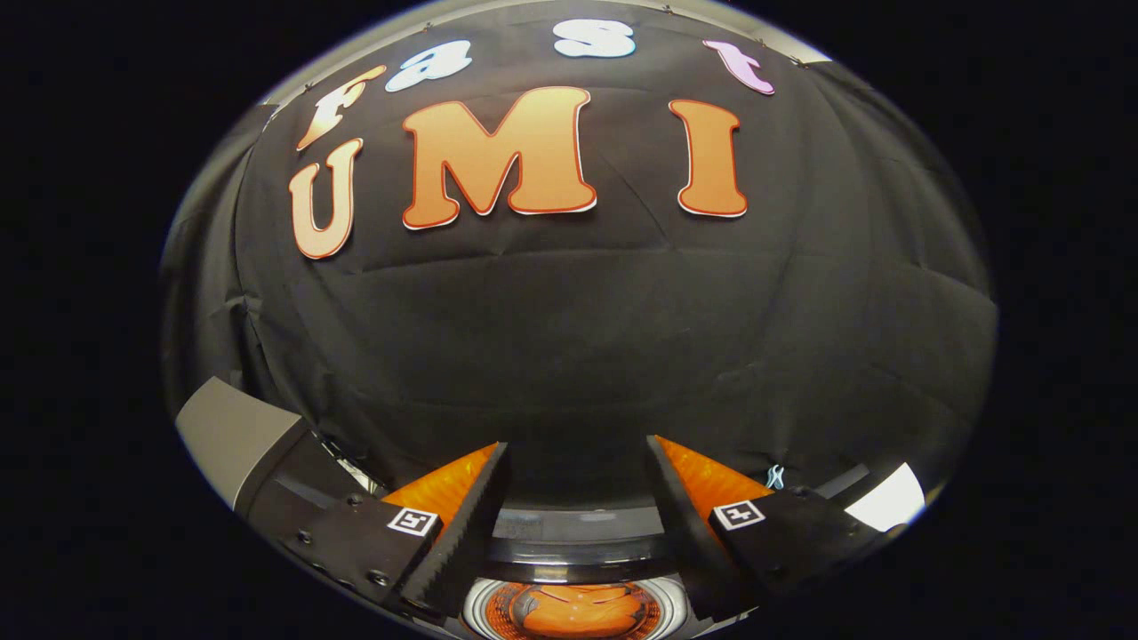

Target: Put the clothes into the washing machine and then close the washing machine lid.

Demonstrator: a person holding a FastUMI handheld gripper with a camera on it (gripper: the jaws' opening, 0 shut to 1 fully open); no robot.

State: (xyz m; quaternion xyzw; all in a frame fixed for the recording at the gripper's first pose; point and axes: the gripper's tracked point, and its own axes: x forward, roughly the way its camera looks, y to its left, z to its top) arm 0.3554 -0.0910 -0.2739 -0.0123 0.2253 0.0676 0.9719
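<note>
The gripper (578, 484) is held open and empty above the round drum (576, 612), where soft, light orange clothing (578, 613) is seen; the lid's rim could be pushed

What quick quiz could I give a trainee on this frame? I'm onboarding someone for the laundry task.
1. True or false: the tongs are shut on a garment.
2. The orange cloth lies: A) inside the washer drum, below the open fingers; B) on a shelf; C) pinched between the fingers.
3. Fill in: beyond the tongs hangs a black ____.

Key: 1 false, they are open and hold nothing; 2 A; 3 cloth wall.
</note>
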